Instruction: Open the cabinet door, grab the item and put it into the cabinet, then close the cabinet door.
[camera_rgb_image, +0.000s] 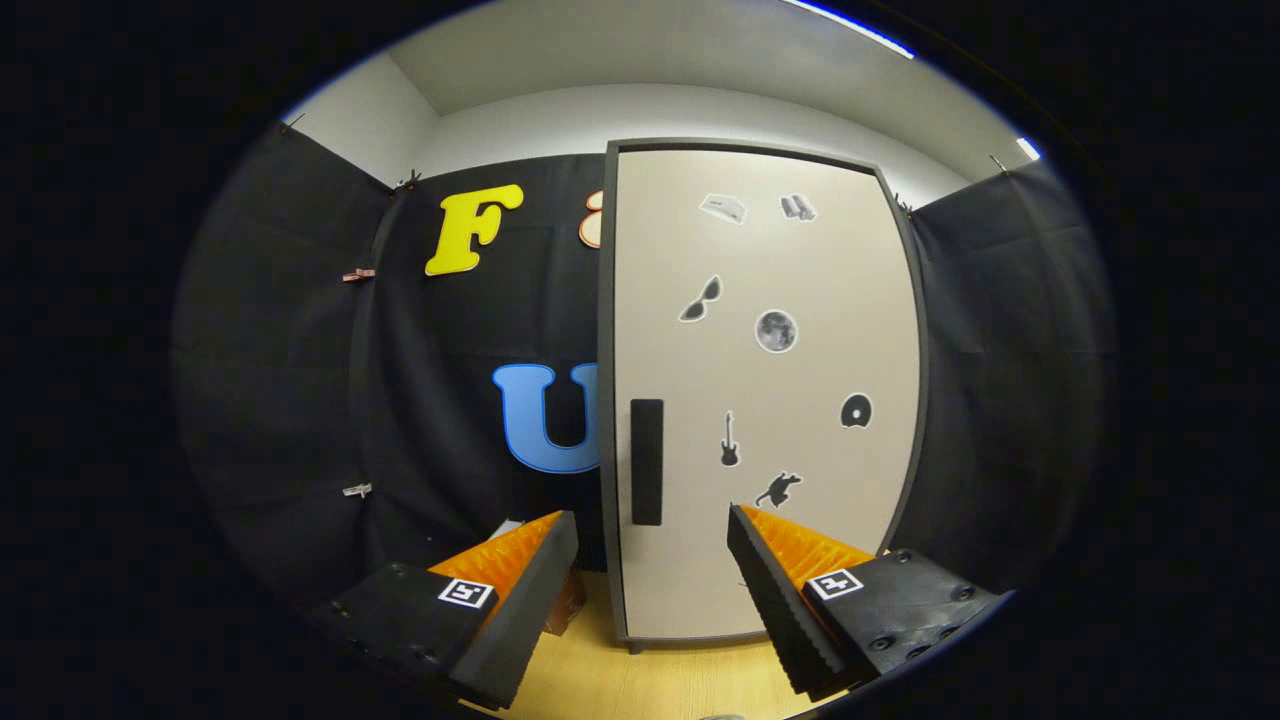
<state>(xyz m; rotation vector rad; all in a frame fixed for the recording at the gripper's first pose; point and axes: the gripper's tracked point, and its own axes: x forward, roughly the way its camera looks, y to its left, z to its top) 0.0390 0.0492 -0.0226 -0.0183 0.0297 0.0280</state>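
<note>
Beige and dark-framed, the cabinet door (765, 390) stood closed just beyond the gripper (652, 530), its dark vertical handle (647, 462) lying ahead between the two fingers. The jaws were spread wide and held nothing. Small stickers (776, 331) dotted the door, and the cabinet rested on a pale wooden tabletop (640, 680).
</note>
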